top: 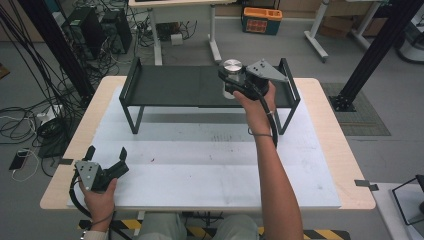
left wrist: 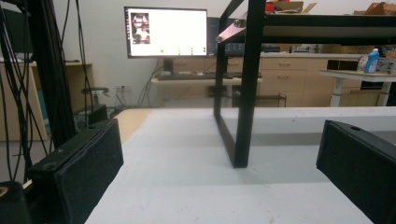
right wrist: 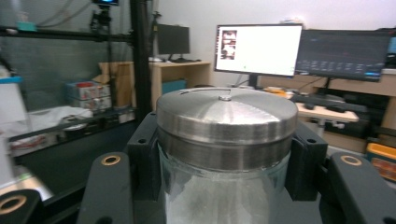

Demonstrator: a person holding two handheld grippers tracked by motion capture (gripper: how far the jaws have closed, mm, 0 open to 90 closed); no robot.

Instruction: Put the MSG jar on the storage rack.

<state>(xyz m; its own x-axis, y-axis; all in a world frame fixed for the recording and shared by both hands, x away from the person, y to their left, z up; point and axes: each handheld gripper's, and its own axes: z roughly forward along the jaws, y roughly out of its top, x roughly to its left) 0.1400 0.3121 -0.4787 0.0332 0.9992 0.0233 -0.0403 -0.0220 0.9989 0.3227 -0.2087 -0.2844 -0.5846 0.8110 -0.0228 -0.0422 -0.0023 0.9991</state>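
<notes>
2 black jaws of the right hand-held gripper (top: pixel 231 85) are clamped on a clear glass jar with a round brushed-metal lid (top: pixel 231 66), pads pressing its sides just under the lid (plain in the right gripper view (right wrist: pixel 227 154), where the jar (right wrist: pixel 227 135) stands upright between them), and the jar is held at the right part of the low black metal shelf (top: pixel 165 85) at the far side of the white-covered tabletop (top: pixel 200 160). The left hand-held gripper (top: pixel 106 155) rests at the tabletop's near left corner, well apart from the jar, its jaws spread wide with nothing between them, facing a black leg of the shelf (left wrist: pixel 243 116).
</notes>
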